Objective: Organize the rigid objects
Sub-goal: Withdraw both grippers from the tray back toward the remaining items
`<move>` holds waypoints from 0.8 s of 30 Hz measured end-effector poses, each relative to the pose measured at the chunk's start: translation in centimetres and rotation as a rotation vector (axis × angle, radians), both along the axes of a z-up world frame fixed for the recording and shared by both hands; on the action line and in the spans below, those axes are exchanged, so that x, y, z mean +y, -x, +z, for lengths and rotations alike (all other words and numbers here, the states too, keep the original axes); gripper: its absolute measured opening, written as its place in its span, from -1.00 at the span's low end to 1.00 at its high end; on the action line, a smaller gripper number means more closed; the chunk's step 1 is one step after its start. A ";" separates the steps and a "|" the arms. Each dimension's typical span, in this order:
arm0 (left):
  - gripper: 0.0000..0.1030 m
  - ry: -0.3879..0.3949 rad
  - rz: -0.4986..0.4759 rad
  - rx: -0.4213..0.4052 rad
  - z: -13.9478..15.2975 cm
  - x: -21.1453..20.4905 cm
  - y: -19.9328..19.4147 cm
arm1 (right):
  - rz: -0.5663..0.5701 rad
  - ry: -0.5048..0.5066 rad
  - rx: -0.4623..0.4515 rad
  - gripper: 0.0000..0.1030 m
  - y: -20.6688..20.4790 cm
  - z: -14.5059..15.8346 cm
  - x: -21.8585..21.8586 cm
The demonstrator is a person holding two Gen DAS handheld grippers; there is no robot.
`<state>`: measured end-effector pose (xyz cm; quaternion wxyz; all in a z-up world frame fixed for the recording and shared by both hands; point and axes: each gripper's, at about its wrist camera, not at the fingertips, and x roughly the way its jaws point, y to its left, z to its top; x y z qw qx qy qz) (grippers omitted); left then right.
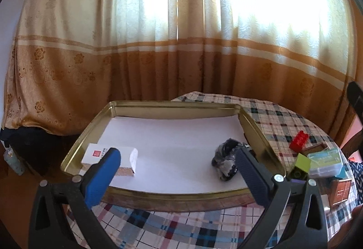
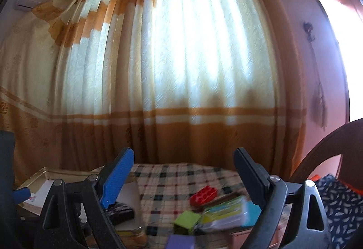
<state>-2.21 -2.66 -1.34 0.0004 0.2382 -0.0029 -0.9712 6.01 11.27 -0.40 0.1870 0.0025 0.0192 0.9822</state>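
On the plaid cloth (image 1: 283, 119), right of the tray (image 1: 256, 133), the unsorted pile waits: red brick (image 1: 299, 141), green block (image 1: 302, 162), clear case (image 1: 326, 161) and a brown box (image 1: 340, 190), bunched and touching. Inside the tray, on its white liner, a white box (image 1: 127, 158) lies at the left with its long axis across the view, and a dark wrapped lump (image 1: 225, 164) sits at the right near the wall. The left gripper (image 1: 179, 172) hovers at the tray's near rim, jaws spread wide, holding nothing. The right gripper (image 2: 183, 177) is likewise spread and empty; the pile lies ahead and below between its fingers, so it is judged the nearer tool for the next pick. The red brick (image 2: 203, 195) lies farthest forward, long axis slanting up to the right. The right view is motion-blurred; items along its lower edge are cut off, and the purple piece (image 2: 181, 241) cannot be identified.
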 end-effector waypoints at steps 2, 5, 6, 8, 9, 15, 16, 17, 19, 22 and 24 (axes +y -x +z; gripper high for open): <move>0.99 0.006 0.000 0.010 0.1 0.2 -0.2 | -0.018 0.011 -0.001 0.77 -0.4 0.0 1.1; 0.99 0.004 -0.009 0.003 0.1 0.5 -0.2 | -0.062 0.024 -0.001 0.77 -1.1 -0.2 2.7; 0.99 0.006 -0.013 -0.001 0.1 0.7 -0.1 | -0.072 0.054 0.009 0.77 -1.3 -0.3 3.4; 0.99 0.014 -0.019 0.001 0.1 1.0 -0.3 | -0.079 0.116 0.014 0.77 -1.7 -0.4 4.9; 0.99 0.019 -0.025 0.005 0.2 1.2 -0.4 | -0.092 0.116 -0.010 0.77 -1.6 -0.4 5.2; 0.99 0.053 -0.106 0.008 0.0 3.6 -1.6 | -0.121 0.163 -0.055 0.77 -3.0 -0.7 7.6; 0.99 0.052 -0.126 0.001 0.0 3.9 -1.7 | -0.133 0.151 -0.065 0.77 -3.2 -0.7 7.9; 0.99 0.059 -0.142 0.001 0.0 4.4 -1.9 | -0.154 0.142 -0.075 0.77 -3.3 -0.8 8.1; 0.99 0.112 -0.152 0.020 0.0 5.4 -2.4 | -0.144 0.160 -0.090 0.77 -3.6 -0.7 8.8; 0.99 0.146 -0.178 0.038 0.1 6.3 -3.0 | -0.167 0.160 -0.138 0.77 -4.1 -1.1 9.7; 0.99 0.152 -0.201 0.021 0.0 6.7 -2.9 | -0.163 0.185 -0.157 0.77 -4.4 -1.3 10.6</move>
